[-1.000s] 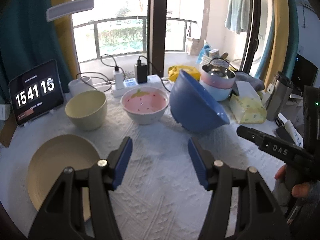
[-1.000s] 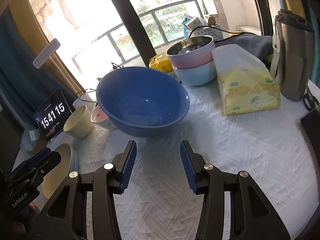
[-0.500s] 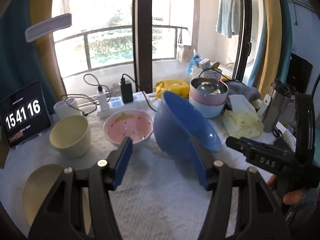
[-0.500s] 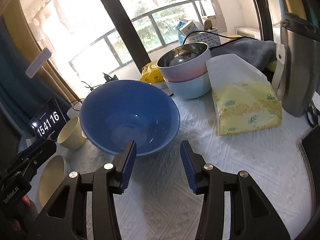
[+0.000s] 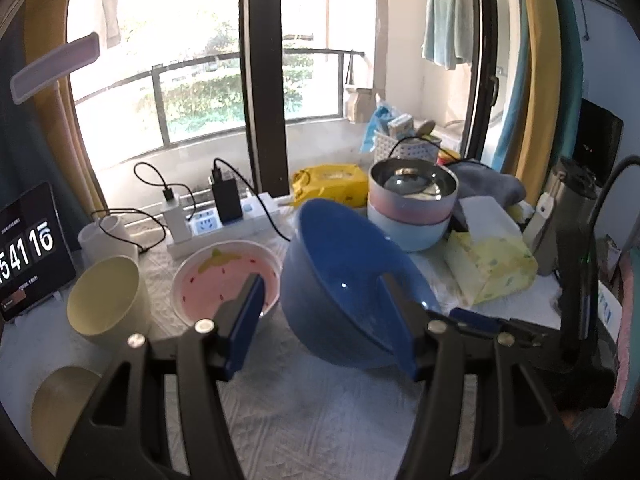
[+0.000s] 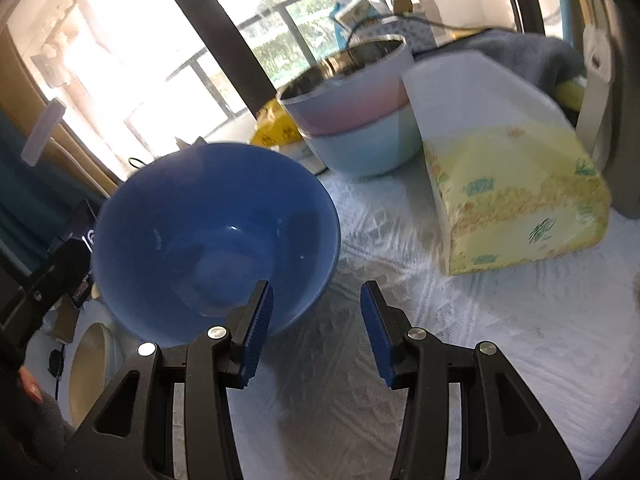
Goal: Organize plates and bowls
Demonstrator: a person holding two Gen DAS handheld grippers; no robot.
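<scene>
both hand-held grippers (image 5: 322,322) (image 6: 316,334) have closed in on blue bowl (image 6: 216,240).

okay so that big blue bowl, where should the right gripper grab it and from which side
Grip the rim of the blue bowl at its near edge, probably coming from the front and slightly above. The bowl sits upright and open, its wall too wide for the jaws, so only the thin rim fits: one jaw inside, one outside. The right gripper is open, already facing that edge.

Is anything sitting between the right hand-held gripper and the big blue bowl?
Nothing visible. The right hand-held gripper stands open with only bare white textured tablecloth ahead, and the large blue bowl's near rim already sits by its fingers.
</scene>
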